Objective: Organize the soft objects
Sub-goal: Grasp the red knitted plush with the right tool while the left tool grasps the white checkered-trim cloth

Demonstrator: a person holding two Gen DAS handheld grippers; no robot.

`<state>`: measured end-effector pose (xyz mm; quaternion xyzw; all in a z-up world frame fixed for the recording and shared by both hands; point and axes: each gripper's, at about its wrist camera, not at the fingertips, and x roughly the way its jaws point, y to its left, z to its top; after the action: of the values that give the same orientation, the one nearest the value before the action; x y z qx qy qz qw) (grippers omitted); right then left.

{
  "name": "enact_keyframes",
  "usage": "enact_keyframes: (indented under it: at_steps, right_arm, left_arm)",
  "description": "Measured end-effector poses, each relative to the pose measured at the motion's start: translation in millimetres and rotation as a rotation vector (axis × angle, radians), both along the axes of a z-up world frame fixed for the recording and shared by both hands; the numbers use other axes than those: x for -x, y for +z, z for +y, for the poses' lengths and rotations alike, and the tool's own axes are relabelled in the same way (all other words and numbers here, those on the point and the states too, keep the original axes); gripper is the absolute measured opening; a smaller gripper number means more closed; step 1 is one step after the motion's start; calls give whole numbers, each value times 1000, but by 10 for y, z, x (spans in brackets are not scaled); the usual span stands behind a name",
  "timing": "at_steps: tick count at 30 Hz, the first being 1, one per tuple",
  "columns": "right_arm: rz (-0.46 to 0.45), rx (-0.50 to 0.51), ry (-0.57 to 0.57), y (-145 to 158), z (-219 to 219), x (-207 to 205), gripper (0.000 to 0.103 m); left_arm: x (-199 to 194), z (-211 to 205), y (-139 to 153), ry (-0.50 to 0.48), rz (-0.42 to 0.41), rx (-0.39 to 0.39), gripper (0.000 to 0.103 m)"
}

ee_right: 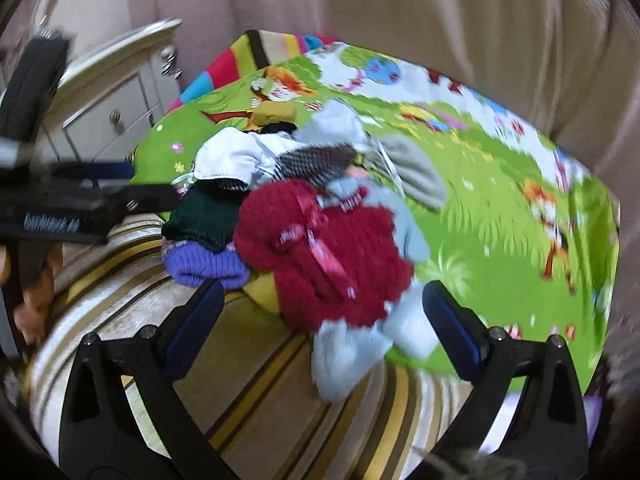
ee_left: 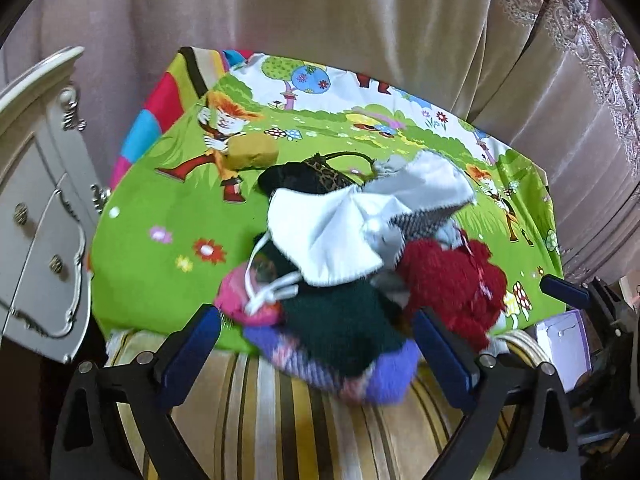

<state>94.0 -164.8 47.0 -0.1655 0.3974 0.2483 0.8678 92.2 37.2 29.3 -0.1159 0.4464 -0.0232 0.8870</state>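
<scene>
Left wrist view: left gripper (ee_left: 316, 334) spread wide, empty; pile of knitwear (ee_left: 360, 264) unsorted on the green cartoon sheet (ee_left: 168, 240)'s near edge. Right wrist view: right gripper (ee_right: 322, 320) spread, grasping nothing; red knit (ee_right: 324, 256) atop same pile. Sorting apparently unstarted.

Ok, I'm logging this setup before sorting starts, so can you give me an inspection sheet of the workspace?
Surface: green cartoon-print sheet over a striped cushion.
Job's things: one heap at the sheet's near edge: red knit, dark green knit, purple knit, white cloth, grey garments, pink piece, black bag.
Clutter: tan block behind the heap.
Grippers: left tool open, empty, in front of the heap; right tool open, red knit and grey garment between the fingers, no grip visible.
Cables: nothing seen.
Surroundings: curtains behind, white drawer cabinet at left.
</scene>
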Motion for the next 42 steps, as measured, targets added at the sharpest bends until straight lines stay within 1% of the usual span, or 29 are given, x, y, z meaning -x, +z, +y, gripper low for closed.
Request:
enact_keyframes:
  at_steps: [2,3,5,7,9,11,12,14,15,16,17,18,20,23,26,31,36,42]
  right_arm:
    - [-26,45,30,-39,98,-68,98]
    - [-30,53,43,-51,128,-93,97]
    - [-40,71,61,-88,178,-125,94]
    - [-49,99,77,-145,251,-186,92]
    - [-38,115,88,-208,290,-241,86]
    - [-8,93,94,-242,295,-295,78]
    - [0,87,95,-255,297,-314,75]
    - [6,79,99,-270,299,-331,62]
    - [4,75,98,-269,292,-329,57]
    - [5,68,99,-266,288,-327,51]
    - [9,57,100,-261,273,-329,47]
    - [12,44,102,-252,258,-327,45]
    - [12,20,96,-225,209,-321,36]
    - [18,-28,81,-170,116,-299,30]
    - [15,-59,72,-117,49,-261,25]
    - [3,-87,78,-29,-13,-190,23]
    - [-1,-101,73,29,-72,-142,22]
    - [-26,-154,26,210,-288,-61,21]
  left_arm:
    - [-143,12,-37,-13,24,14,93]
    - [-218,28,-56,-12,37,32,92]
    - [-308,26,-73,-10,44,41,91]
    - [-402,-3,-75,-15,47,24,91]
    - [-468,-79,-78,-39,43,-1,91]
    - [-550,-144,-118,-51,47,-46,89]
    - [-589,-168,-149,-57,55,-65,85]
    - [-645,-192,-209,-66,69,-89,60]
    - [-662,-197,-227,-74,71,-91,53]
    - [-671,-200,-235,-78,72,-93,39]
    - [-667,-197,-233,-76,70,-96,29]
    - [-651,-191,-220,-74,62,-98,26]
    - [-612,-181,-179,-65,43,-101,18]
    - [-535,-166,-104,-46,14,-96,14]
    - [-476,-146,-34,-29,-10,-88,13]
    - [-373,-110,115,0,-53,-86,12]
    - [-300,-101,225,7,-76,-73,12]
    - [-232,-159,381,9,-114,-70,12]
